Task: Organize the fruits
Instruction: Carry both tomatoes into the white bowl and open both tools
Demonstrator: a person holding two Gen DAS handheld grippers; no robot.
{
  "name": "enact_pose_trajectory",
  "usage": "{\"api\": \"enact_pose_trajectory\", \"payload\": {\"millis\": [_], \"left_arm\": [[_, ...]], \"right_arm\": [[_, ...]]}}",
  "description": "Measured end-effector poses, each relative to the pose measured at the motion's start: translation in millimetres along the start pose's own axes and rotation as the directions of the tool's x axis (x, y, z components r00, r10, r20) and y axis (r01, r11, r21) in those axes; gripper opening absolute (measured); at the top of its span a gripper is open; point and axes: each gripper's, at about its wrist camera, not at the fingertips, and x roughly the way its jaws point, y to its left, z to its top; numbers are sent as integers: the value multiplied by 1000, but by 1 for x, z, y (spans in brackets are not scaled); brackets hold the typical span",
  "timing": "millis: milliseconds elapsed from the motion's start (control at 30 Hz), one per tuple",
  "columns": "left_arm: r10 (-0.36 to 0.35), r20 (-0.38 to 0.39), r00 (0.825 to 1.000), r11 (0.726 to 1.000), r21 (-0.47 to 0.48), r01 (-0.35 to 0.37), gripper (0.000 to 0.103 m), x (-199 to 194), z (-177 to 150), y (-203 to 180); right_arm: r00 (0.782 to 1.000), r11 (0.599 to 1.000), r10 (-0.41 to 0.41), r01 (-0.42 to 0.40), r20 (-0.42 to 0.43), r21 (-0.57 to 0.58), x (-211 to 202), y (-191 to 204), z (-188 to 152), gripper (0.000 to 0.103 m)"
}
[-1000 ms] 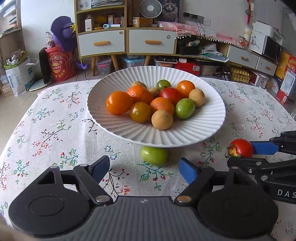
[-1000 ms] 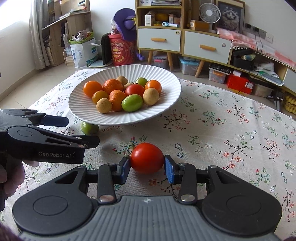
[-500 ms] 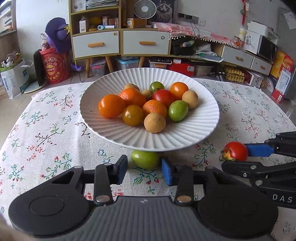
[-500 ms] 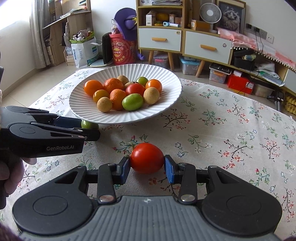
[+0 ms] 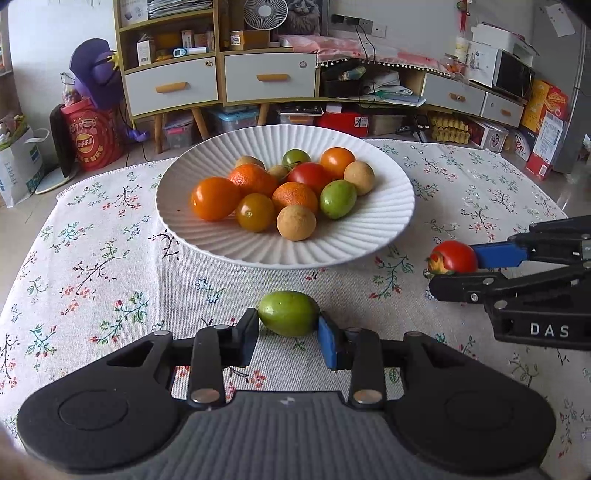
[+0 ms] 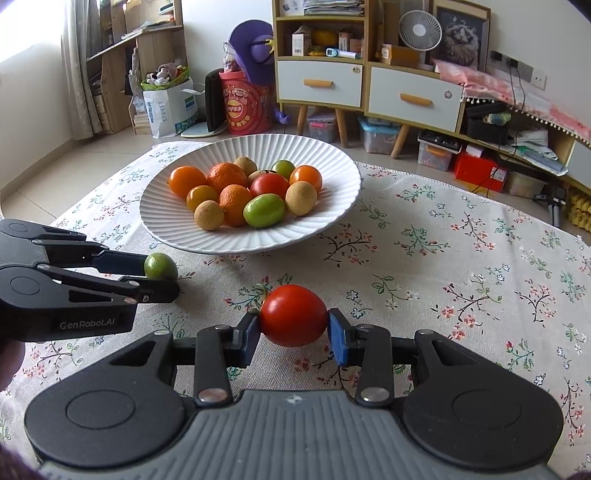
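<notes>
My left gripper [image 5: 289,334] is closed on the green fruit [image 5: 288,312]; both pads press its sides, and it sits low over the tablecloth [image 5: 110,266], just in front of the plate's near rim. From my right wrist view the same fruit [image 6: 160,266] shows between the left gripper's [image 6: 155,273] fingers, to the left of the tomato and near the plate's [image 6: 177,229] near-left edge. I cannot tell whether the fruit touches the cloth or is lifted slightly off it.

My right gripper [image 6: 293,332] clamps the tomato [image 6: 293,315], one pad on each side, with its green stalk end turned left. It is held above the cloth, well short of the plate. In the left wrist view the tomato [image 5: 453,257] appears to the right, pinched in the right gripper [image 5: 458,267], beside the plate's right edge.

The white ribbed plate [image 5: 380,229] sits mid-table and carries a cluster of fruit: oranges [image 5: 294,197], orange and yellow tomatoes, a red tomato [image 5: 311,173], green ones, and several tan round fruits [image 5: 296,223], all touching in a heap toward the centre.

Beyond the table stand drawer cabinets [image 5: 271,77], a small fan [image 5: 265,10] on top, a red bucket [image 5: 96,137] and paper bags on the floor.
</notes>
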Motion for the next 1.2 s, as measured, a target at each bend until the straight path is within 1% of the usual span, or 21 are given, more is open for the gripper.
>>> {"api": "enact_pose_trajectory", "payload": {"millis": [167,433,633,767,967,1200], "left_arm": [[-21,0,1000,1000,8,21,33,-7,-3,3],[-72,21,997,997,6,72,33,-19,0,3],[-99,55,994,995,-13,100,33,-26,9,0],[-100,84,992,994,-38,103,33,-27,18,0],[-94,95,991,993,-68,101,33,-17,26,-6],[-92,103,990,991,-91,101,33,-4,34,-16]], "right_arm": [[1000,1000,4,-4,5,-3,-1,1,1,36],[999,1000,26,-26,33,8,-8,2,8,36],[997,999,37,-39,64,28,-13,3,17,36],[996,998,41,-45,81,52,-13,3,24,36],[995,997,29,-35,92,71,-6,1,31,36],[995,988,16,-31,100,149,4,-13,43,36]]}}
